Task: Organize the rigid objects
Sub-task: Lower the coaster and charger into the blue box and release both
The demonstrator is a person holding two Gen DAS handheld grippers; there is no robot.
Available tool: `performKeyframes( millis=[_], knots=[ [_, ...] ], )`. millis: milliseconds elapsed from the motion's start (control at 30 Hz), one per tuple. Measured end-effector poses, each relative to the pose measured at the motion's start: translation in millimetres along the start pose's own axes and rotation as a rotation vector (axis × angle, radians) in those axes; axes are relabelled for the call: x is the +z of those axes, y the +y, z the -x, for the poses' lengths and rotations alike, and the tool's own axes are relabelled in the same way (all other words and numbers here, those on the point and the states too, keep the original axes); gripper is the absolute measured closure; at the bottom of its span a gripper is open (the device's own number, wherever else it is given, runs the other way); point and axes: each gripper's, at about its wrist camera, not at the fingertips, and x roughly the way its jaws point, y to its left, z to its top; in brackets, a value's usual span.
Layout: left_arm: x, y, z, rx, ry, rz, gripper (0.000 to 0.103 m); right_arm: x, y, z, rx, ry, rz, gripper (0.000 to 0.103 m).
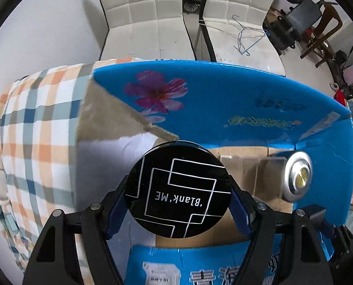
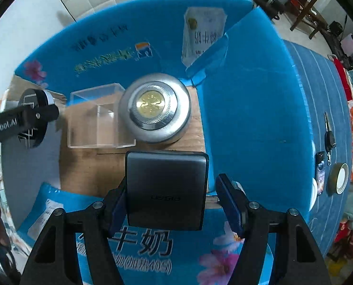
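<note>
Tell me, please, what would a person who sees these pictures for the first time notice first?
First, the black round tin marked "Blank'ME", clamped between the left gripper fingers over the open blue box. Next, inside that box on its cardboard floor, a silver round case with a gold centre stands beside a clear plastic cube. Nearer the camera, a dark grey square case sits between the open fingers of the right gripper, touching only one of them.

Left claw (image 1: 177, 204) with black angular frame, blue finger pads (image 1: 116, 213), round silver screw heads on the linkage, right claw (image 2: 170, 201) of matching build, white lettering "Robot.AI" along one black finger seen at far left
</note>
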Motion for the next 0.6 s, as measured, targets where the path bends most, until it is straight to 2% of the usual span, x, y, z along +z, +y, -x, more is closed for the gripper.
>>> performKeyframes(
  millis=[100,233,533,600],
  knots=[
    [6,-8,-4,0.025,-0.005,-0.038,0.029,4,0,-12,-0.010,0.022,0.003,0.031],
    [13,-15,-7,0.020,0.016,-0.063,0.029,11,0,-29,-0.001,0.062,-0.001,0.031],
    [22,-14,-19,0.000,0.091,-0.038,0.029,18,-3,-54,0.023,0.132,0.000,0.030],
    [22,-14,-18,0.004,0.104,-0.032,0.028,21,-5,-55,0.031,0.141,-0.001,0.023]
  ],
)
